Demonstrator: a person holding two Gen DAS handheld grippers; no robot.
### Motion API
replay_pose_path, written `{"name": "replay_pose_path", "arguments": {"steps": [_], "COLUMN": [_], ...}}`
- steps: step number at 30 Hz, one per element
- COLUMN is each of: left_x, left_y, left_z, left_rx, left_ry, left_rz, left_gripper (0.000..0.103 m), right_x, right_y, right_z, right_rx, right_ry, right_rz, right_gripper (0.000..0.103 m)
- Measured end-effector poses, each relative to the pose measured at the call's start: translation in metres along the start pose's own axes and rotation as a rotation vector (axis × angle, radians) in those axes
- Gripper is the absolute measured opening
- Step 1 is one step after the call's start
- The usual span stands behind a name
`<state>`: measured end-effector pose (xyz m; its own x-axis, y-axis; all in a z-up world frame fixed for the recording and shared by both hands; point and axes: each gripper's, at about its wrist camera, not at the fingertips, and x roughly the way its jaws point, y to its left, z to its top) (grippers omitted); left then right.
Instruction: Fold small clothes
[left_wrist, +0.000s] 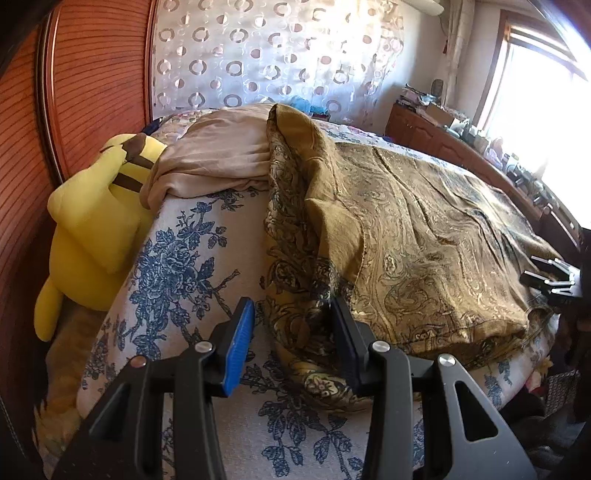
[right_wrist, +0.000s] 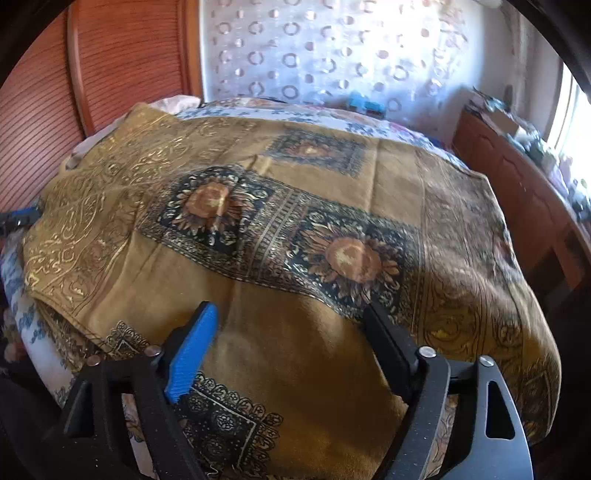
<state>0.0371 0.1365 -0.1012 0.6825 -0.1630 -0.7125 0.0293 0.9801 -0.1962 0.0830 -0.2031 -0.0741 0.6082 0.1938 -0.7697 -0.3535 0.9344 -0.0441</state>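
The gold patterned cloth (right_wrist: 295, 229) lies spread over the bed (left_wrist: 192, 236), covering most of the blue-flowered sheet, with one end heaped up toward the headboard side. Everything else is best placed from that cloth.

At its rumpled near-left edge, your left gripper (left_wrist: 291, 332) stands half-spread, with a fold of the cloth bunched between the jaws. The dark pad is right against the fabric; the blue pad looks to stand just clear of it, so I read this as straddling the edge ready to pinch, not yet a real grip. That spot makes sense: the loose, doubled-over corner is what needs lifting to square the fold.

At the cloth's near edge on the other side, your right gripper (right_wrist: 291, 325) is spread wide above the plain gold band, nothing pinched, pads not pressing. Wide like that, it looks set either to smooth the flat part or to come down on the hem.

Beyond the cloth's heaped end lies a beige garment (left_wrist: 218, 155), touching it, likely waiting its turn. Further left of the cloth, a yellow plush toy (left_wrist: 96, 221) leans against the wooden headboard (left_wrist: 92, 92), well out of the way. To the cloth's right, a wooden cabinet (right_wrist: 517, 192) runs under the window.
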Motion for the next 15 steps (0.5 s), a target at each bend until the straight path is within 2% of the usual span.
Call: {"name": "replay_pose_path", "arguments": {"steps": [5, 8, 11, 13, 15], "left_x": [0.001, 0.002, 0.004, 0.001, -0.001], "left_y": [0.002, -0.004, -0.012, -0.019, -0.025], "left_z": [0.001, 0.0, -0.002, -0.003, -0.003], "left_rx": [-0.052, -0.032, 0.013, 0.052, 0.082], "left_ry": [0.013, 0.01, 0.006, -0.017, -0.035], "left_rz": [-0.093, -0.08, -0.081, -0.093, -0.078], "left_gripper": [0.041, 0.041, 0.028, 0.009, 0.007], "right_x": [-0.002, -0.003, -0.003, -0.005, -0.005], "right_y": [-0.002, -0.003, -0.002, -0.001, -0.001], "right_z": [-0.004, -0.005, -0.007, -0.008, -0.009], "right_rx": [0.035, 0.036, 0.037, 0.03, 0.027], "right_ry": [0.003, -0.005, -0.011, -0.014, -0.016], "right_rz": [-0.022, -0.019, -0.026, -0.035, -0.032], "right_gripper": [0.091, 0.092, 0.092, 0.092, 0.092]}}
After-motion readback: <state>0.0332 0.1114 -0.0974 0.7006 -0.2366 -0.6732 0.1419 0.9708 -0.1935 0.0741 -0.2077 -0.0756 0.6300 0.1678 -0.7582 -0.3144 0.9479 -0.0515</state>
